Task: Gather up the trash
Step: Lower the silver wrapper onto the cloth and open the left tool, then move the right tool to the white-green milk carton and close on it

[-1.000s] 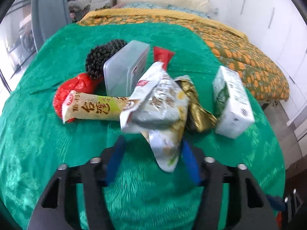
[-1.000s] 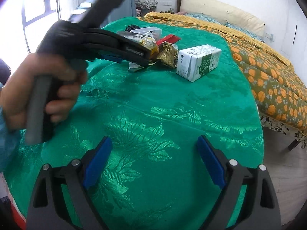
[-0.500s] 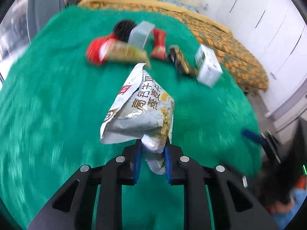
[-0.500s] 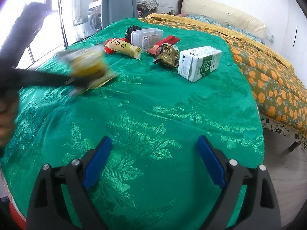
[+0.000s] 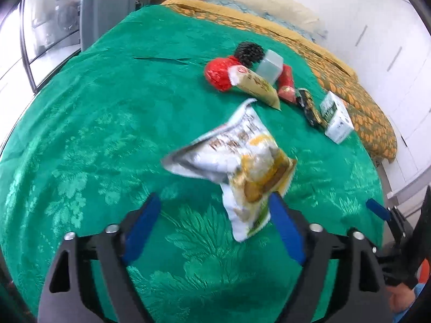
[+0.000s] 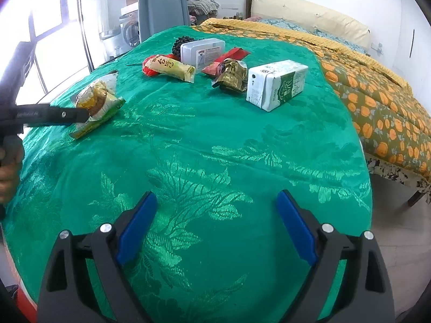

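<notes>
Looking along the left gripper (image 5: 212, 207), its blue pads have just been spreading and now stand wide apart; the silver snack bag (image 5: 237, 158) lies between them, its lower end against the right pad, blurred, over the green table (image 5: 80, 134). Further off sit a red bag (image 5: 218, 72), a yellow wrapper (image 5: 256, 84) and a milk carton (image 5: 336, 118).

From the right wrist, the right gripper (image 6: 215, 220) hangs wide apart and empty above the cloth, while the snack bag (image 6: 97, 105) lies at the left gripper's tip.
</notes>
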